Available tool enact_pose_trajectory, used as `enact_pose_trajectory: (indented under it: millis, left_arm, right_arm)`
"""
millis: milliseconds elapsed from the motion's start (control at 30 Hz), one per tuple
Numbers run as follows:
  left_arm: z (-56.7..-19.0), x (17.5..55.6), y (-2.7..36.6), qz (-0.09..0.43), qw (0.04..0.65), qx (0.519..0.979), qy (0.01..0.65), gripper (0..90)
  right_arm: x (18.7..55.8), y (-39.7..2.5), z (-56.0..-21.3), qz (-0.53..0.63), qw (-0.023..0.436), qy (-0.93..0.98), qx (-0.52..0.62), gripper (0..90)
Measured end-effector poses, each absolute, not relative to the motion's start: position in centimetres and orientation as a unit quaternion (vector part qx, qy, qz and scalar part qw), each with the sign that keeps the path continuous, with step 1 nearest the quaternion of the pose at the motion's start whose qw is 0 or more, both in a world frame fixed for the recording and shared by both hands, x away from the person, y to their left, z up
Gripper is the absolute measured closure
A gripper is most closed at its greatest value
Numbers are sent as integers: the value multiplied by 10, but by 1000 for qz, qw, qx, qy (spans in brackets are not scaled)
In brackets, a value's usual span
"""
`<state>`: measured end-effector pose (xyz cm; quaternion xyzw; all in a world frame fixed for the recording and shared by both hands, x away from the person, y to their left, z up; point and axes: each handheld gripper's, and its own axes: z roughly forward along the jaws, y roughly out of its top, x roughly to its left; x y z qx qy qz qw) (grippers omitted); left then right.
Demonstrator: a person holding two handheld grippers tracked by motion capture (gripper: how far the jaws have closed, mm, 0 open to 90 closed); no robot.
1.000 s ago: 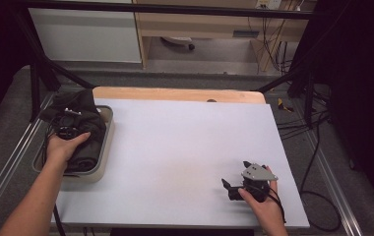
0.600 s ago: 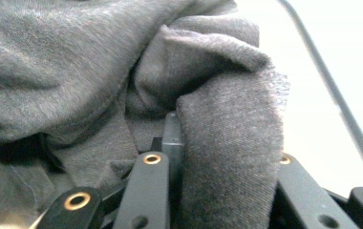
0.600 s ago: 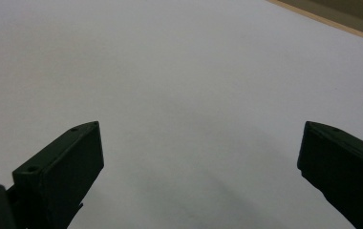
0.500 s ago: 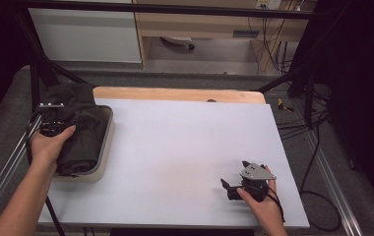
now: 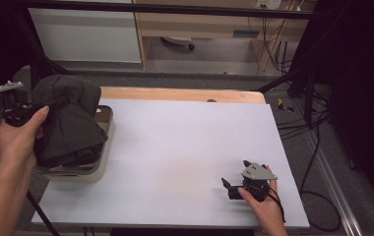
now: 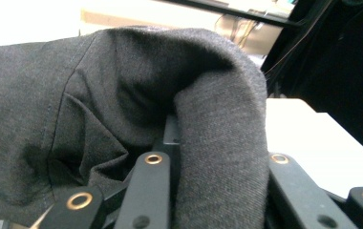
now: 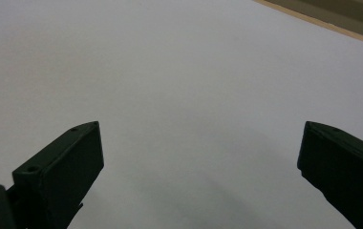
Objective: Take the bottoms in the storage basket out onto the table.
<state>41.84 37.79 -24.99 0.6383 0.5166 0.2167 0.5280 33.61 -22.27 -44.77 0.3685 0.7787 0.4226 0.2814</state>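
On the white table (image 5: 175, 147), a dark garment (image 5: 69, 120) is lifting out of the beige bin (image 5: 101, 157), pinched by the left gripper (image 6: 208, 157); next, probably carry it clear; right gripper (image 7: 198, 167) rests spread

From the person's side, the counter (image 5: 175, 147) stretches ahead with a bin (image 5: 99, 162) sitting on its left edge. A bundle of cloth (image 5: 69, 123) sits in the bin and bulges above its rim, leaning toward the left. The left claw (image 5: 20, 110) is at the cloth's left side, off the counter's edge, and in the left gripper view the cloth (image 6: 122, 95) is draped over and between its jaws. Well apart from all that, the right claw (image 5: 239, 184) rests on the counter at the near right corner, with bare counter (image 7: 179, 86) between and beyond its spread jaws. Behind the counter a shelf unit (image 5: 200, 24) stands on the floor.
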Motion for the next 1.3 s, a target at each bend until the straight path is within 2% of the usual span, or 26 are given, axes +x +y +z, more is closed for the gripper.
enact_pose_trajectory:
  millis: [267, 967, 1300]
  left_arm:
    - [-221, 415, 362, 225, 551, 638, 489, 727]
    - [-211, 429, 326, 185, 583, 636, 472, 727]
    - [-208, 441, 307, 143, 603, 622, 478, 726]
  right_arm:
    - [336, -223, -447, 423, 282, 777, 370, 24]
    - [336, -224, -448, 420, 274, 780, 374, 22]
    - [336, -224, -449, 421, 271, 779, 379, 20]
